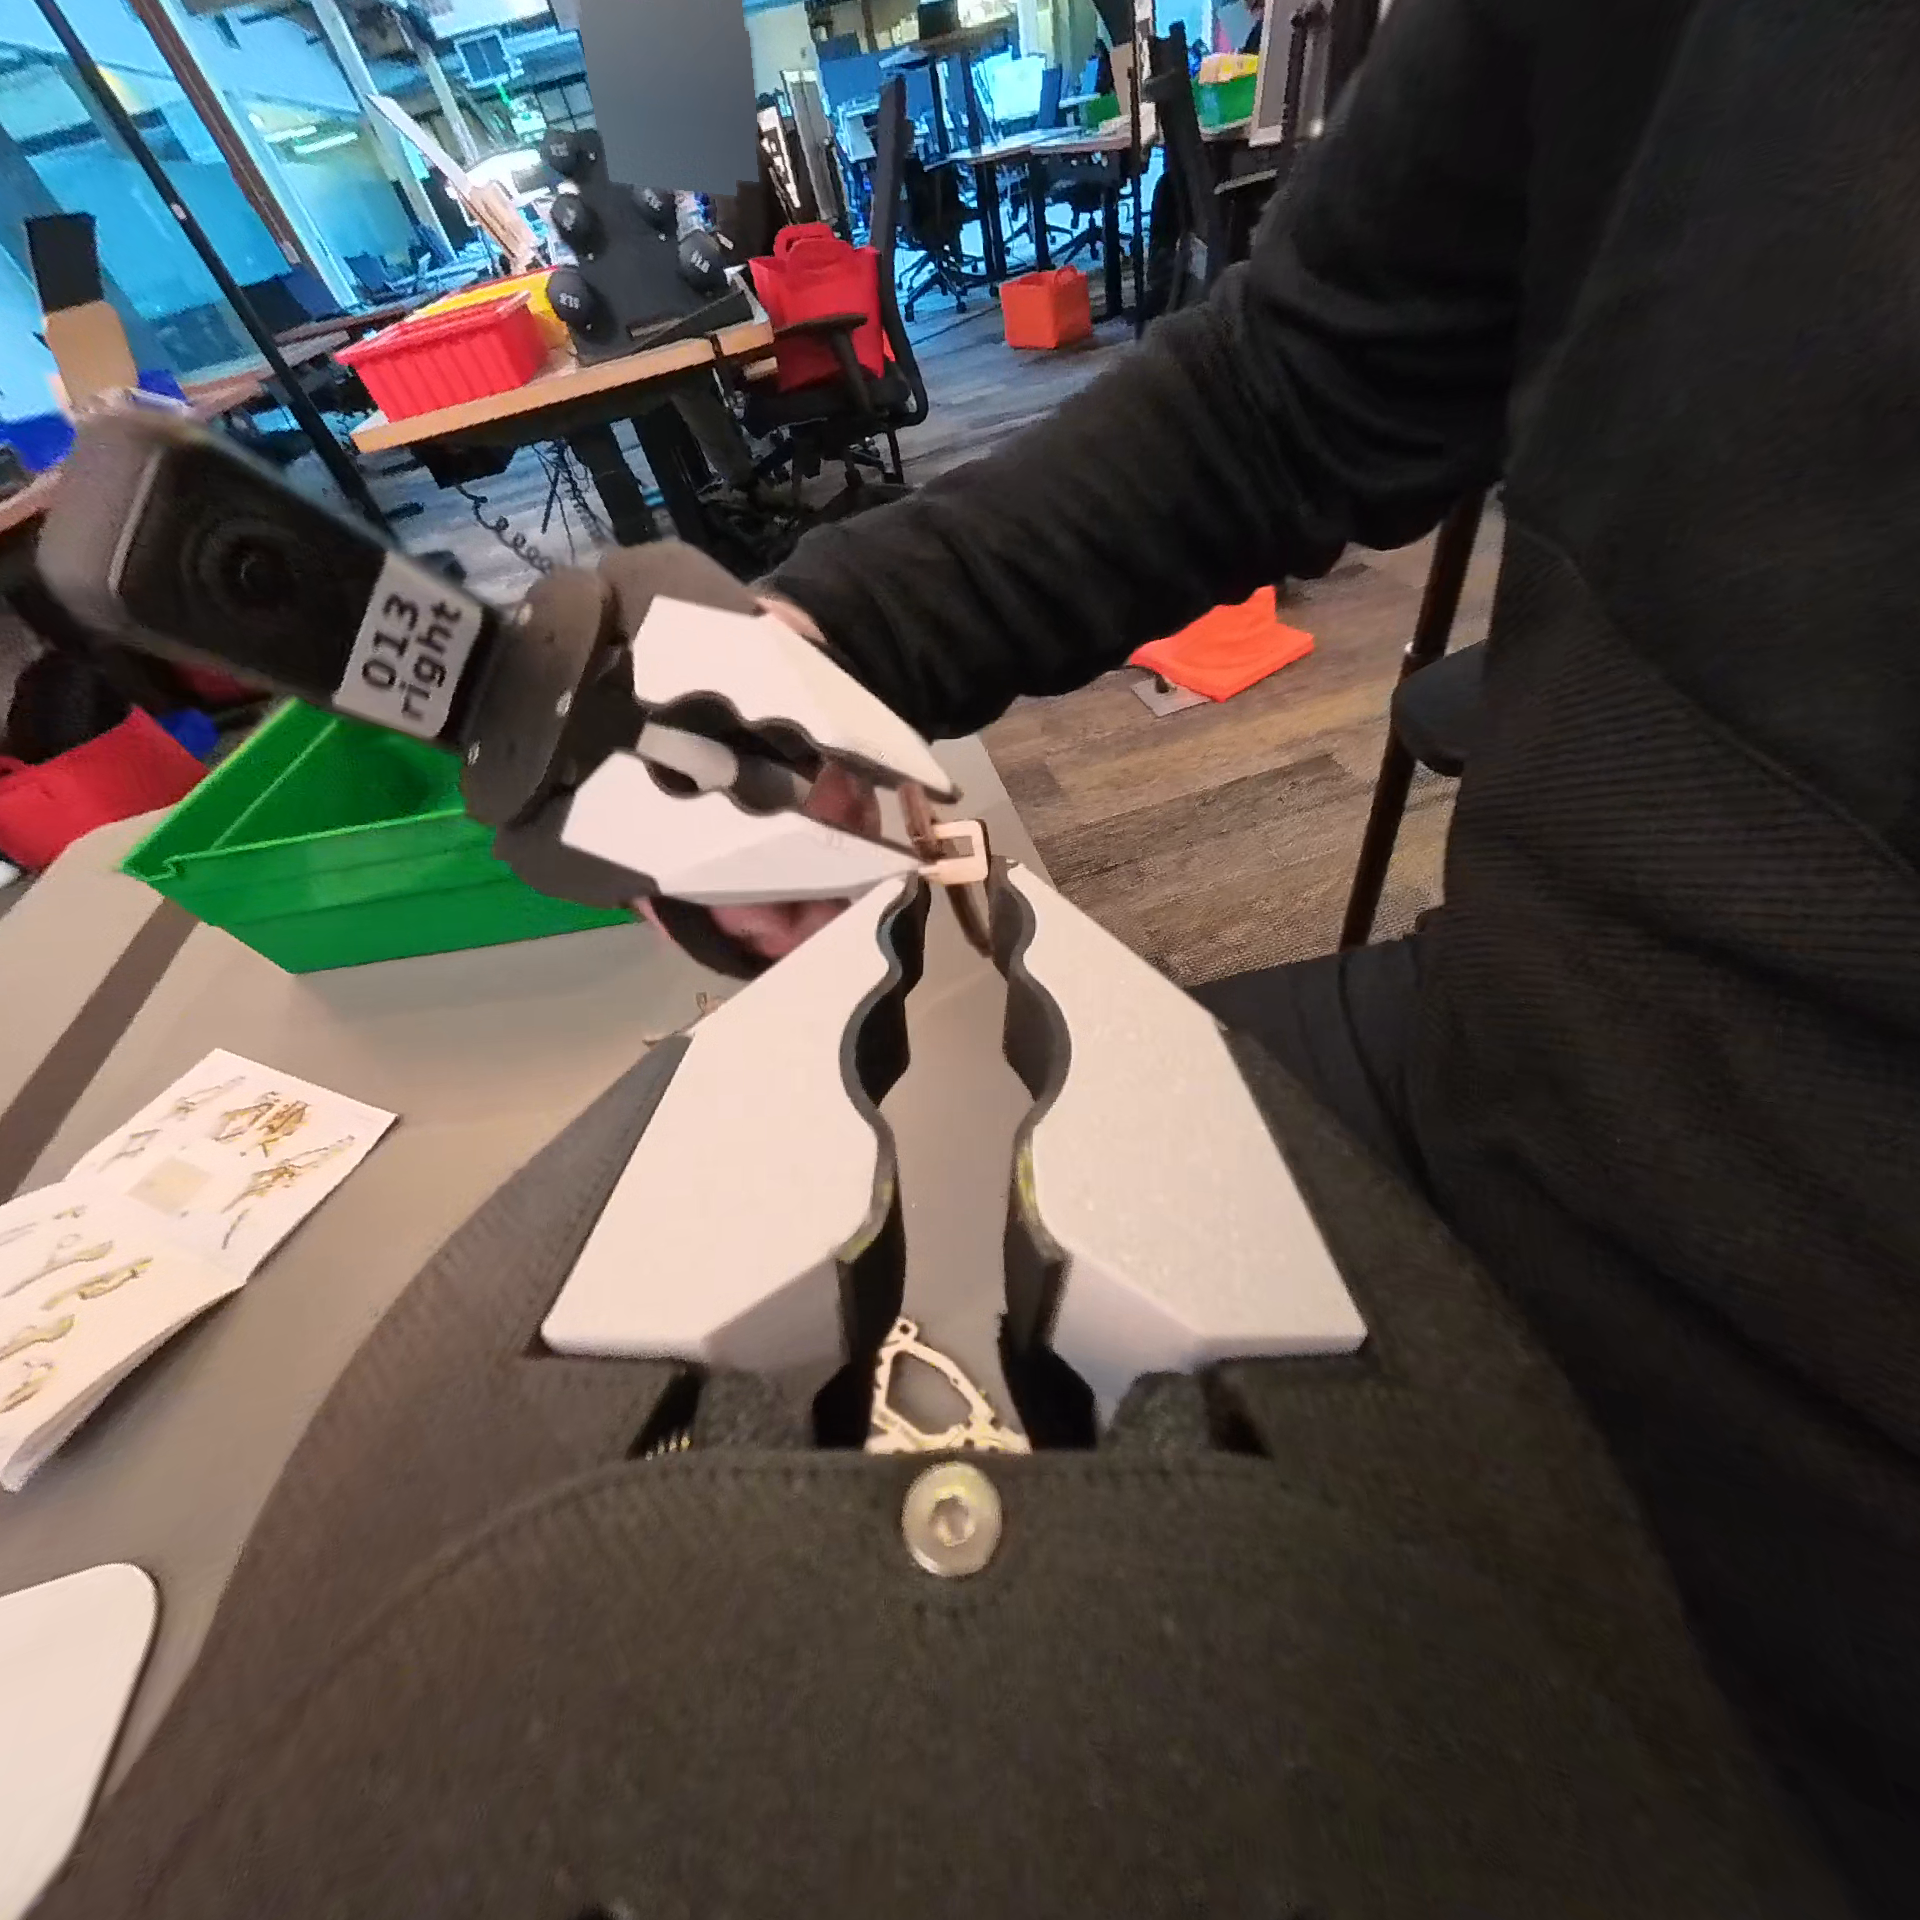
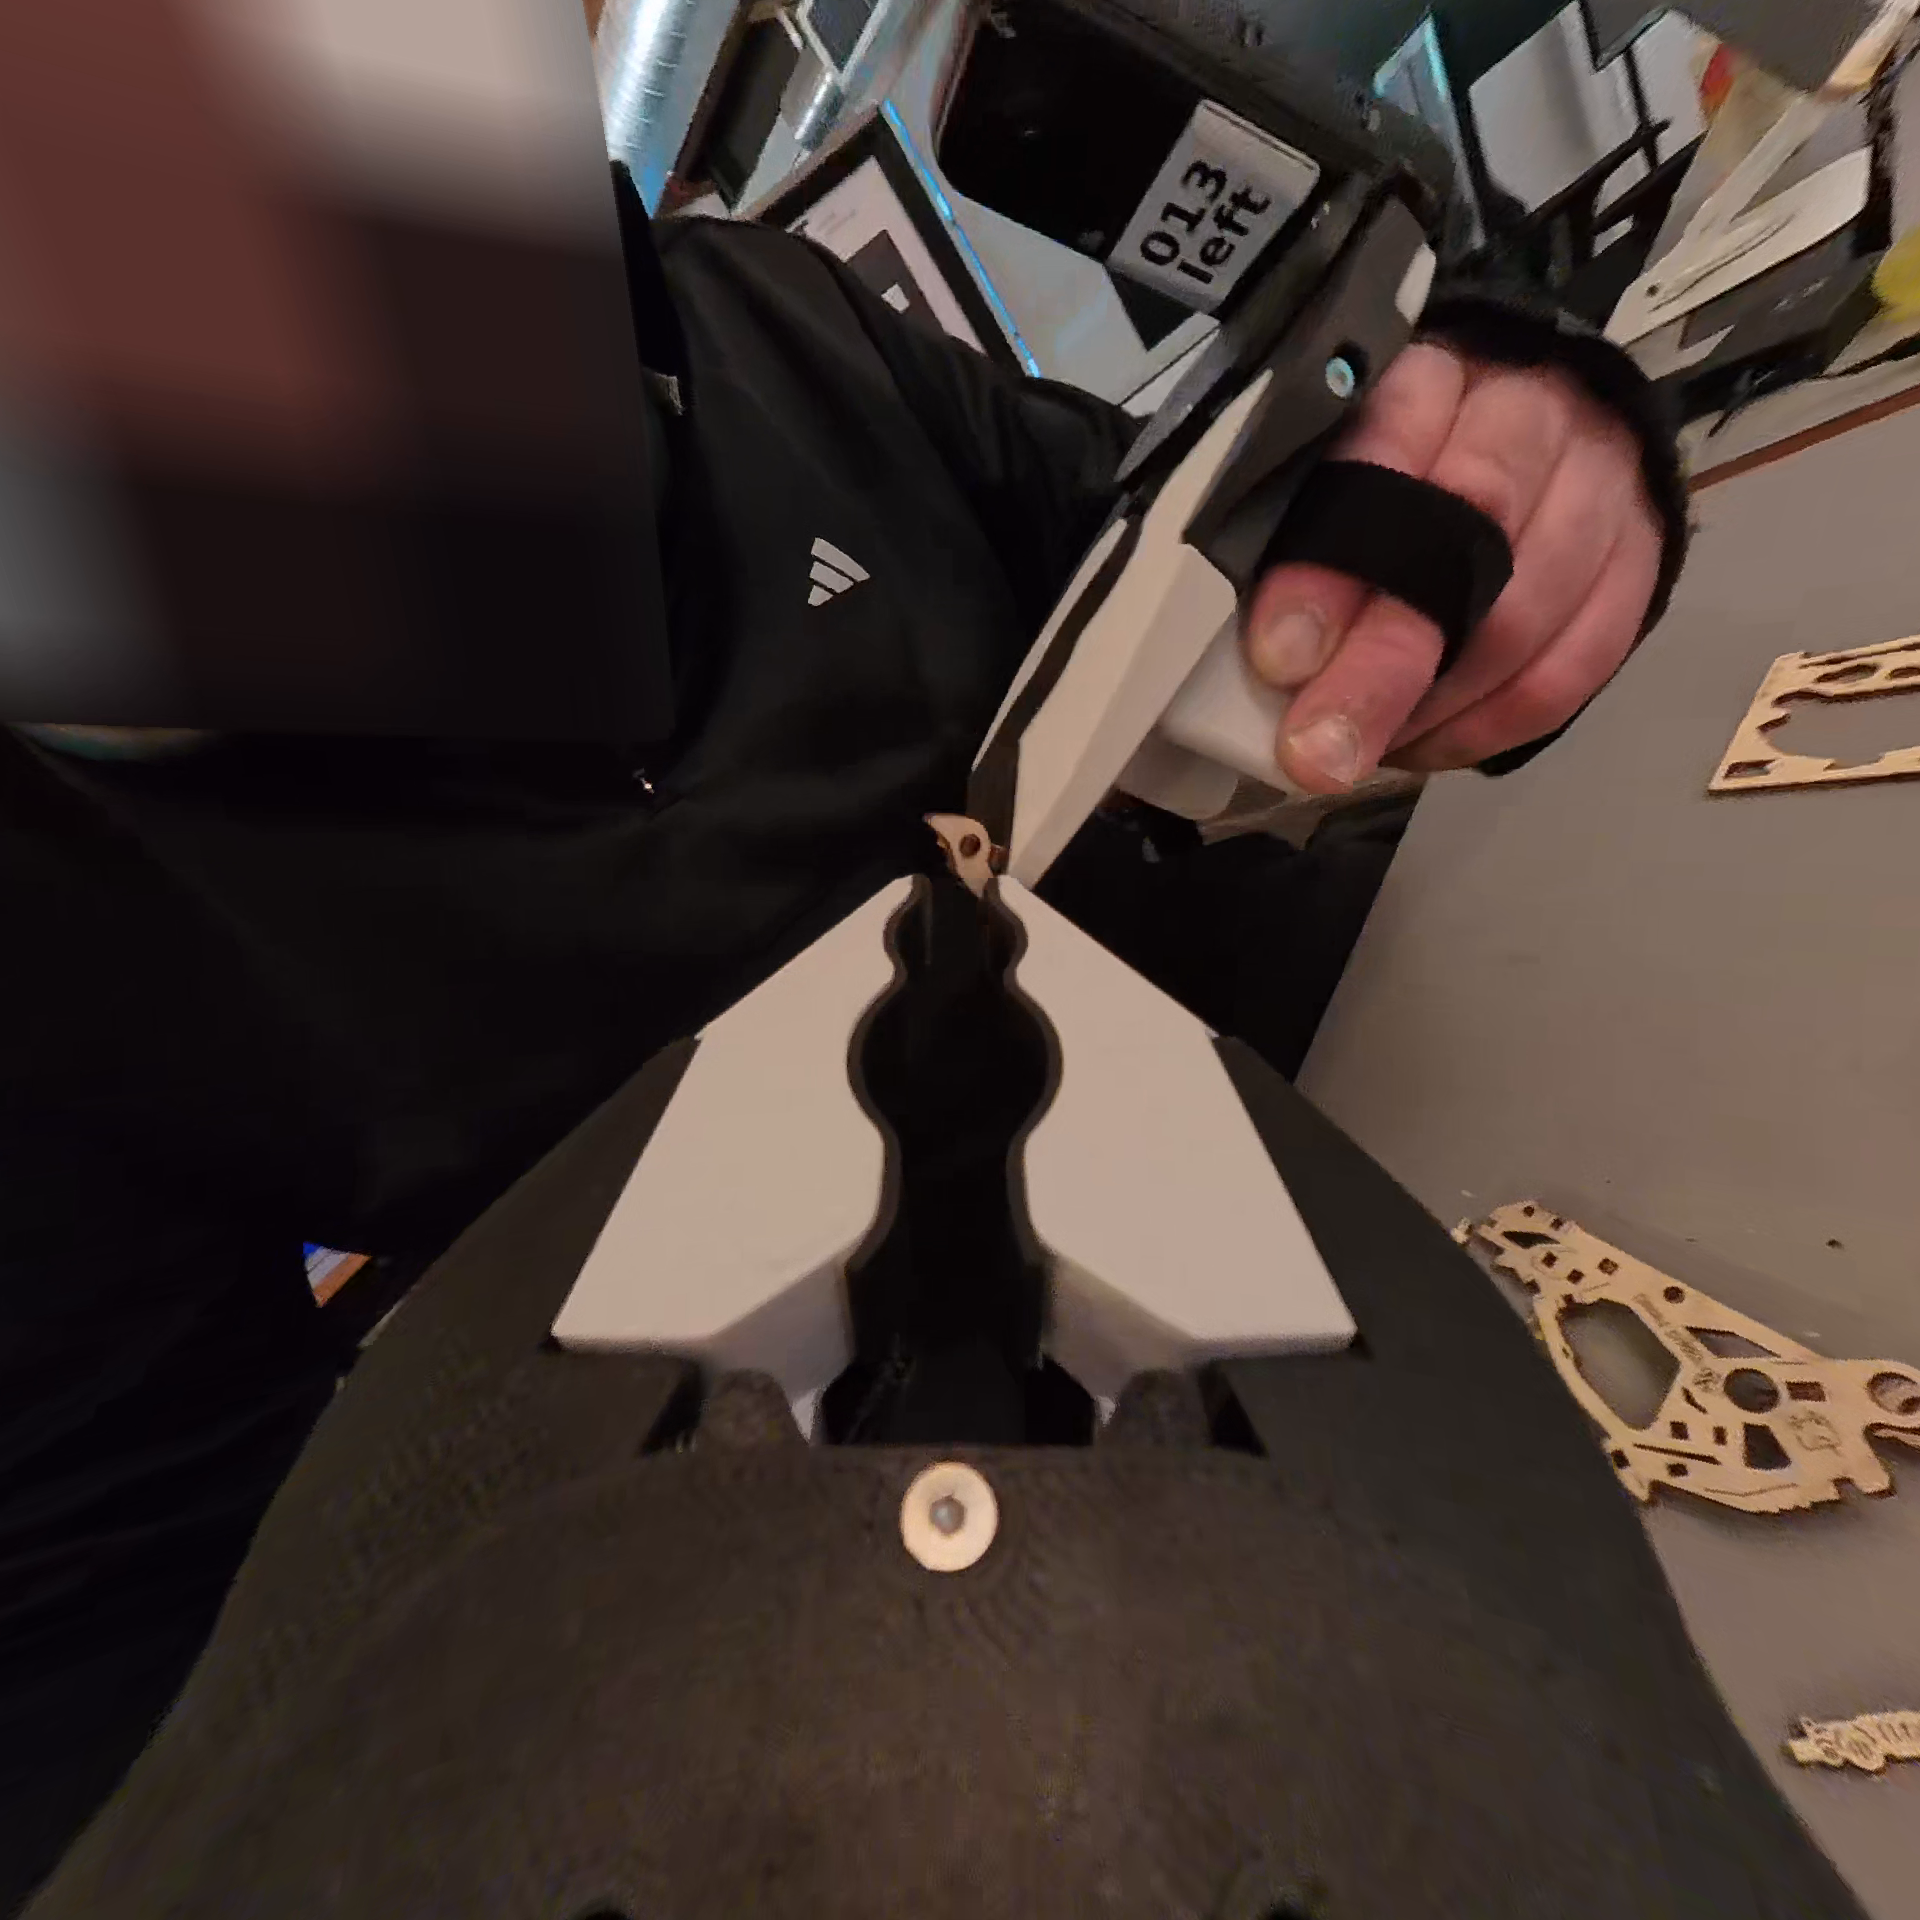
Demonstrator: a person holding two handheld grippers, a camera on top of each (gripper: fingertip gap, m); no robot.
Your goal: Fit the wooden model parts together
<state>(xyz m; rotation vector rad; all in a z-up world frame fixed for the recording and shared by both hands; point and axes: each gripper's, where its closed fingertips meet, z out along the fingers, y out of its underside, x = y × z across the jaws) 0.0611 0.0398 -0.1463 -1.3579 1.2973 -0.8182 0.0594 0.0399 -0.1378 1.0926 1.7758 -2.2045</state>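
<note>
Desk fills the lower left of my left wrist view, grey, carrying a green bin and an open instruction booklet. In my right wrist view I see two cut-out wooden sheets on it, one large sheet near my tool and a second sheet farther off, plus a small wooden scrap at the edge.

My two tools meet tip to tip in the air above the desk edge, in front of the person's dark jacket. My right tool is narrowed onto a small pale wooden piece with a square hole, gripping it at the very tips. My left tool is also nearly closed at its tips, with a thin darker wooden part between them; I read it as pinched there. From the right wrist view the wooden piece sits just above my right tool's tips, touching the left tool's point. A bare hand squeezes the left tool's handle.
</note>
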